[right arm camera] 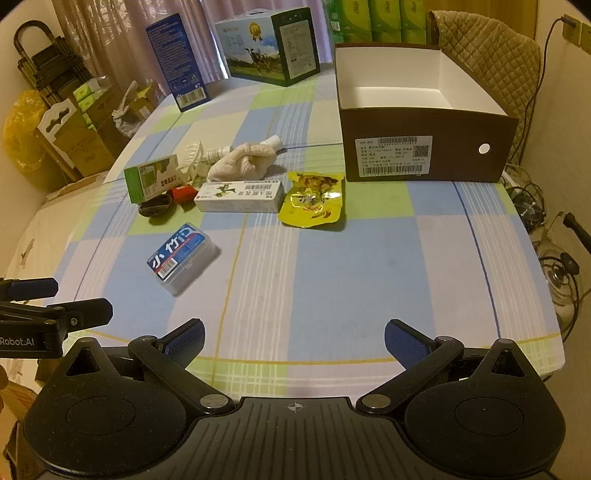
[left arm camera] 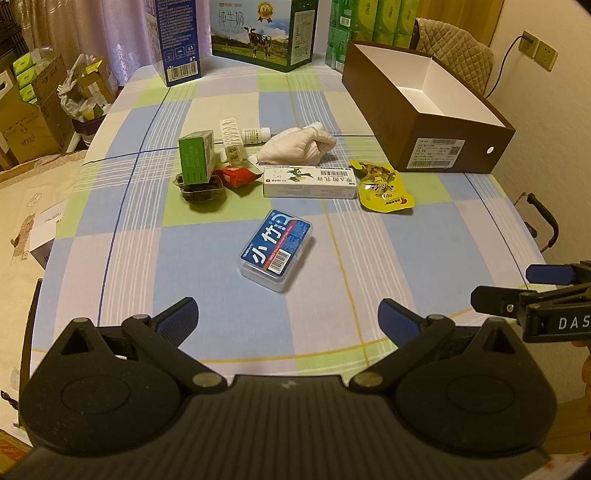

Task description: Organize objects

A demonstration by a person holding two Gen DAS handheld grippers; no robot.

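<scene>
**On the checked counter: loose items beside an open box**

Across the counter (left arm camera: pixel 221 295) lies a soft cloth checked in blue, green, lilac and cream, with thin dark and yellow lines. Curtains hang behind it, cartons are stacked to the left, and a quilted chair back stands at the far right by a wall socket.

Largest is the brown box (right arm camera: pixel 424 147), open-topped, white inside, with a barcode label and a round hole on its near wall; it sits at the far right. A milk carton (left arm camera: pixel 258 33) and a blue carton (left arm camera: pixel 177 40) stand upright at the far edge.

The items cluster left of the box: a long white pack (left arm camera: pixel 310 181) lying flat, a crumpled pale cloth (left arm camera: pixel 295 147) behind it, a glossy yellow pouch (left arm camera: pixel 384 184) touching the pack's right end, a green pack (left arm camera: pixel 195 158) standing on a dark tray, and a small red sachet (left arm camera: pixel 236 175) between them. A clear plastic case (left arm camera: pixel 275 249) with a blue label lies alone, nearer.

Left gripper (left arm camera: pixel 288 317) and right gripper (right arm camera: pixel 293 339) hover over the near edge, fingers wide apart, holding nothing.
</scene>
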